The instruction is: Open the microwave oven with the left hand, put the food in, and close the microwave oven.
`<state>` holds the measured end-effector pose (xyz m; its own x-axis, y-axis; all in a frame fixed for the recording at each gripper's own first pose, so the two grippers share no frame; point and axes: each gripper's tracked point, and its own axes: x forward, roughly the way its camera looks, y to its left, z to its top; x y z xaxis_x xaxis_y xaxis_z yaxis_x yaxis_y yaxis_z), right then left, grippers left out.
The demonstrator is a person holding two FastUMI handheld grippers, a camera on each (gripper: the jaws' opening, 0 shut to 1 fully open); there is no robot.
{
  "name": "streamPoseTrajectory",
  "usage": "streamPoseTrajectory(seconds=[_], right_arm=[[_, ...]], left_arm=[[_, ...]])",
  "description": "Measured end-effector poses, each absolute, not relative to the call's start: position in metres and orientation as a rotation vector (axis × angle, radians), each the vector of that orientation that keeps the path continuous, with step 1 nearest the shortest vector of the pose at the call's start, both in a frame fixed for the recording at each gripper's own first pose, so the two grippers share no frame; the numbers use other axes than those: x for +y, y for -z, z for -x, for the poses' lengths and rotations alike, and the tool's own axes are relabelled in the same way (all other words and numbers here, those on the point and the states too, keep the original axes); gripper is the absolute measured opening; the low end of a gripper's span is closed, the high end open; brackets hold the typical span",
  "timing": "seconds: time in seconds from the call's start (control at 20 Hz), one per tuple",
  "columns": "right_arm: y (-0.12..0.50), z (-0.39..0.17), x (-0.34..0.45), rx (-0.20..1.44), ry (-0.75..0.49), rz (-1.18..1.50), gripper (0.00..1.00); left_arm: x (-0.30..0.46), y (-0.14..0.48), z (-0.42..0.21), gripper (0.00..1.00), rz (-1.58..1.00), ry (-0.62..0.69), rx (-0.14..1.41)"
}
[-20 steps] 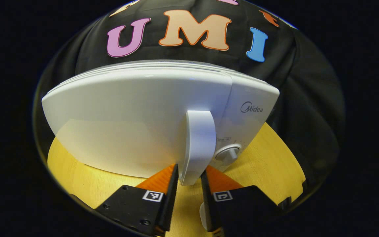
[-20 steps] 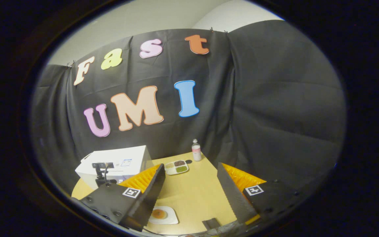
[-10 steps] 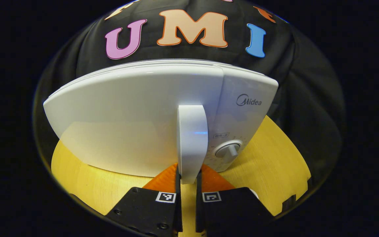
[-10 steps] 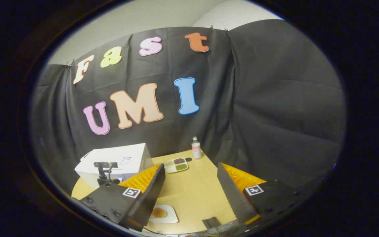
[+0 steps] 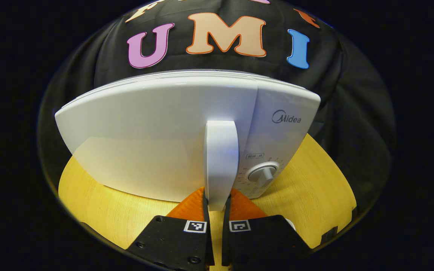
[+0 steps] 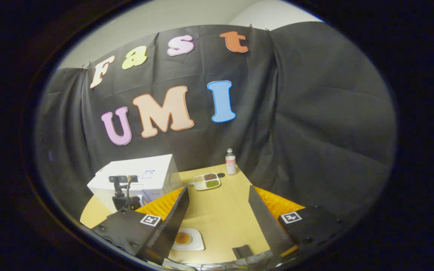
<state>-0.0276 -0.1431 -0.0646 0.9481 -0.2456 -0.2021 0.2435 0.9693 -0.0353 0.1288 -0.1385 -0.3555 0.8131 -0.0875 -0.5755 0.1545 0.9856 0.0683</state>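
left tool (image 5: 216, 210) is clamped on the white vertical door handle (image 5: 220, 162) of the white microwave oven (image 5: 164, 135), which stands at the wooden bench's (image 5: 311, 177) far edge. door appears shut. recommended: pull along the hinge arc, grip firm. right tool (image 6: 217, 214) is wide, above the white plate of food (image 6: 187, 239).

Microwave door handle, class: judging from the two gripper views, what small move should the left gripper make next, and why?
Probably a gentle pull back toward the holder. The left gripper has its fingers pressed on both sides of the handle, and the microwave door looks shut. The right gripper hangs open above the plate of food, so nothing can go in yet.
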Motion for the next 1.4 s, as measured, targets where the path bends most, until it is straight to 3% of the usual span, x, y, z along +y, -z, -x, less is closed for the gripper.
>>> streamPoseTrajectory(seconds=[0.2,0.45,0.7,0.75,0.85,0.9,0.95,1.0,1.1,1.15,1.4], right_arm=[[0.067,0.024,-0.141,0.216,0.229,0.037,0.99],[0.078,0.014,-0.138,0.241,0.199,0.035,0.99],[0.089,0.001,-0.126,0.27,0.122,0.067,0.99],[0.093,-0.002,-0.122,0.281,0.104,0.067,0.92],[0.1,-0.006,-0.112,0.302,0.07,0.064,0.92],[0.103,-0.007,-0.107,0.308,0.055,0.065,0.99],[0.104,-0.008,-0.102,0.31,0.04,0.067,0.99],[0.106,-0.009,-0.096,0.314,0.025,0.072,0.92],[0.113,-0.011,-0.085,0.327,-0.003,0.078,0.92],[0.118,-0.012,-0.079,0.338,-0.015,0.081,0.99],[0.139,-0.011,-0.058,0.392,-0.048,0.059,0.99]], left_arm=[[-0.137,0.356,-0.126,0.07,-0.071,0.096,0.644],[-0.117,0.353,-0.063,0.04,-0.096,0.117,0.63],[-0.1,0.354,-0.03,0.07,-0.086,0.1,0.666],[-0.096,0.353,-0.025,0.08,-0.095,0.093,0.665],[-0.089,0.352,-0.013,0.11,-0.097,0.085,0.671],[-0.085,0.352,-0.008,0.14,-0.093,0.085,0.675],[-0.08,0.351,-0.002,0.13,-0.088,0.084,0.679],[-0.076,0.351,0.002,0.16,-0.073,0.078,0.683],[-0.066,0.349,0.014,0.2,-0.012,0.057,0.698],[-0.062,0.349,0.02,0.22,0.026,0.047,0.704],[-0.039,0.344,0.041,0.31,0.07,-0.004,0.707]])
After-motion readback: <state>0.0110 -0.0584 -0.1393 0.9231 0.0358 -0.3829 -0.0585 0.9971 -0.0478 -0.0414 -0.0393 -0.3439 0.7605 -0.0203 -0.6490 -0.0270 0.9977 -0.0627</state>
